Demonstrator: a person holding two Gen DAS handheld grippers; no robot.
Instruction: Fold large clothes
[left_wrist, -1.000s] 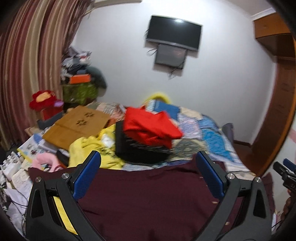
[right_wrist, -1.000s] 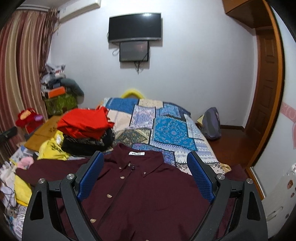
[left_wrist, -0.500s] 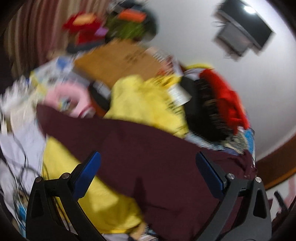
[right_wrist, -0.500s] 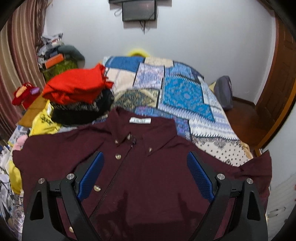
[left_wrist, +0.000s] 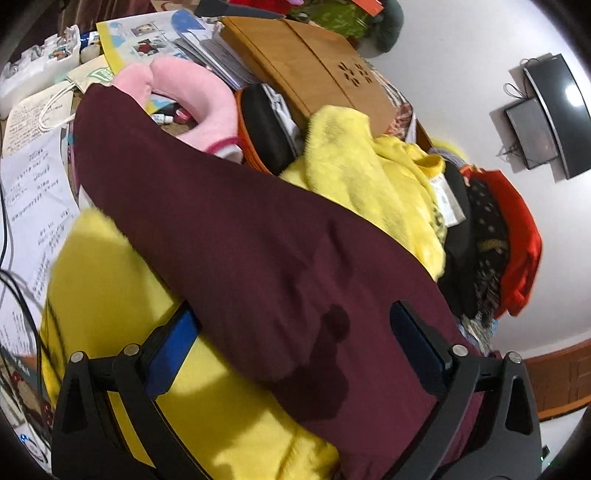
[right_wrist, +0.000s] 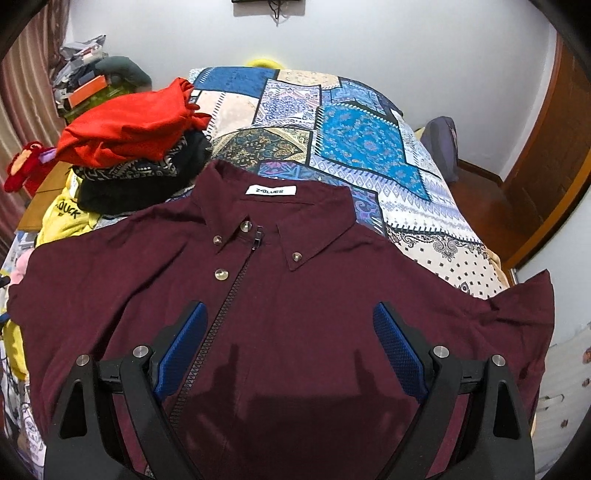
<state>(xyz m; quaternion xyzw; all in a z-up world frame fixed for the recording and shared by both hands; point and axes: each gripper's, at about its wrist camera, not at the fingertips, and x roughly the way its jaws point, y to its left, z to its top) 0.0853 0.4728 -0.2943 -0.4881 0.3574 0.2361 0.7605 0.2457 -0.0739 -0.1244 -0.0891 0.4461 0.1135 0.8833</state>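
We are at the start: the shirt (right_wrist: 295, 295) lies flat under both spread, empty grippers, left gripper (left_wrist: 295, 332) and right gripper (right_wrist: 291, 343). Next we likely must grip the sleeve (left_wrist: 155, 177) ahead of the left gripper.

The maroon shirt (right_wrist: 295, 314) is matt woven cloth with shiny, probably metal snaps (right_wrist: 221, 274); the bedspread (right_wrist: 351, 147) is printed cloth.

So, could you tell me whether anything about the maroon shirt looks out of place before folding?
Yes: the maroon shirt's left sleeve runs off the patchwork bedspread onto a yellow garment and clutter, so it doesn't lie flat.
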